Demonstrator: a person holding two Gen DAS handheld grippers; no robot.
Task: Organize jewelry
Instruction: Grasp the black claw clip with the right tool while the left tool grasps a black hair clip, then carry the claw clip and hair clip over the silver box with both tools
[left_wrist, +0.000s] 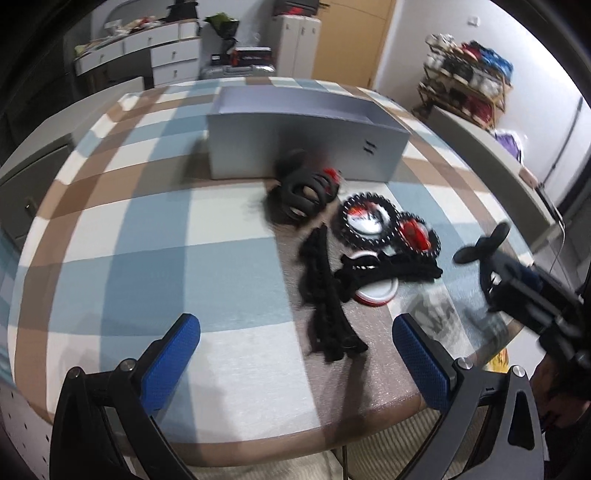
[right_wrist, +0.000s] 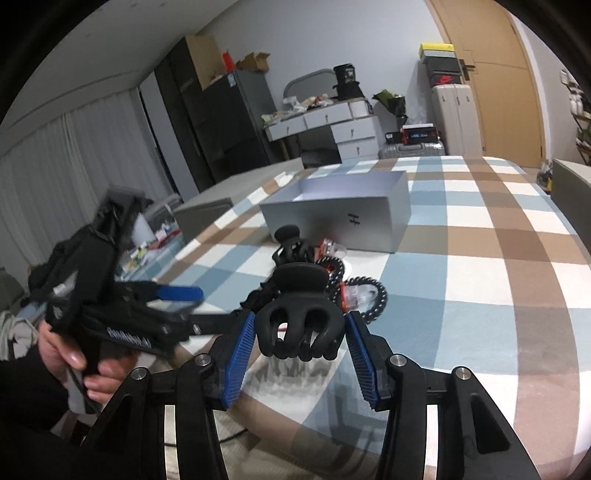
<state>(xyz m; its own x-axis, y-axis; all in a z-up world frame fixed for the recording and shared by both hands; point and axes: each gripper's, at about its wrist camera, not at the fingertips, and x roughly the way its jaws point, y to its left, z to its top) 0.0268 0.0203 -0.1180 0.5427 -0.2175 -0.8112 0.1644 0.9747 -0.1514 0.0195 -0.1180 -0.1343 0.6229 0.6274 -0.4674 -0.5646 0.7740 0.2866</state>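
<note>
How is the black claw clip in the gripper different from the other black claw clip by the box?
The held claw clip is up off the table between the right gripper's blue pads; the other claw clip lies on the checked cloth in front of the silver box. The held one stands alone; the other touches more hair things. Both are black with curved teeth.

Bare desk (left_wrist: 147, 229) lies open from 9 to 11 o'clock, while the grey box (left_wrist: 295, 147) blocks 12 and the black hair-clip pile (left_wrist: 332, 266) crowds 1 to 3.

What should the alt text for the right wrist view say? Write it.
The right tool grips a black claw hair clip above a checked tablecloth. Beyond it lie more hair accessories and an open grey box; a hand holds the left tool at left.
</note>
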